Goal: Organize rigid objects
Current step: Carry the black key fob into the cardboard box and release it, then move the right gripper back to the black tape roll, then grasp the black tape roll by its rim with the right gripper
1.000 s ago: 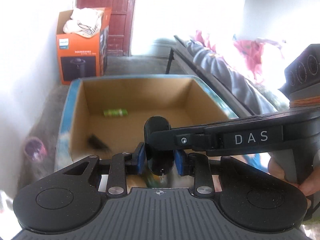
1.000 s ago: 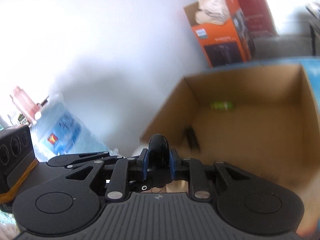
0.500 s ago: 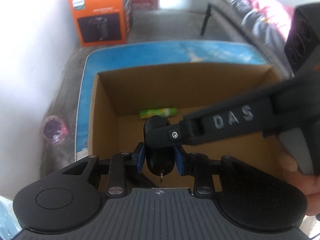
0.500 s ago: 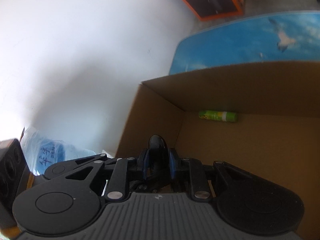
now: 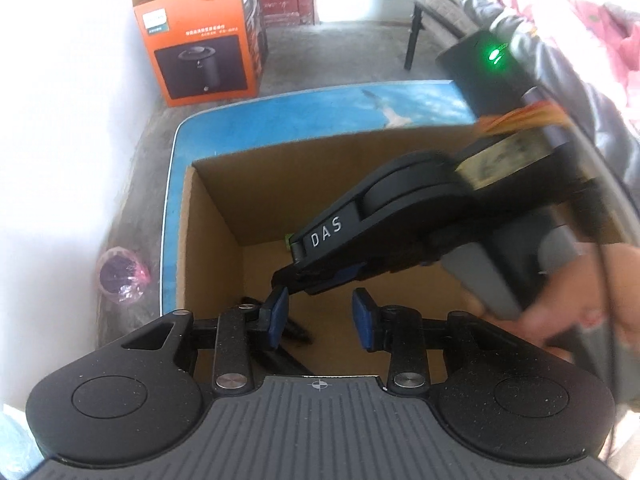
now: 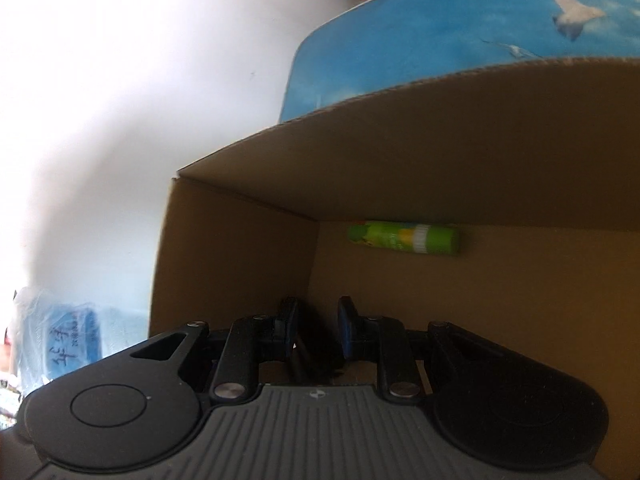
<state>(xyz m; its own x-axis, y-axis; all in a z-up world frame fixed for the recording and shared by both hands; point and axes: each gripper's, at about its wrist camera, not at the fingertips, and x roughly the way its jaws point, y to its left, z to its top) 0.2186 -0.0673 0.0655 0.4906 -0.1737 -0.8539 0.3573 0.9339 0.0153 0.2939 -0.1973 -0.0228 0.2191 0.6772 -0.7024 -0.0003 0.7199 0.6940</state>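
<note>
One cardboard box [image 5: 208,240] on a blue board [image 5: 320,104]. One green tube [image 6: 404,238] lies flat against the box's far wall, ahead of both grippers and well apart from them. Left gripper [image 5: 318,318]: jaws have just been opening, now apart, nothing between the pads; dark items [image 5: 292,328] on the box floor just below it, too blurred to count. Right gripper [image 6: 316,324] reaches into the box, jaws slightly parted, nothing visibly clamped. One orange box [image 5: 204,40] on the floor behind.

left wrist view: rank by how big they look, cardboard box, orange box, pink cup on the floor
1. cardboard box
2. orange box, farther from the camera, so its true size against the first is unsure
3. pink cup
</note>
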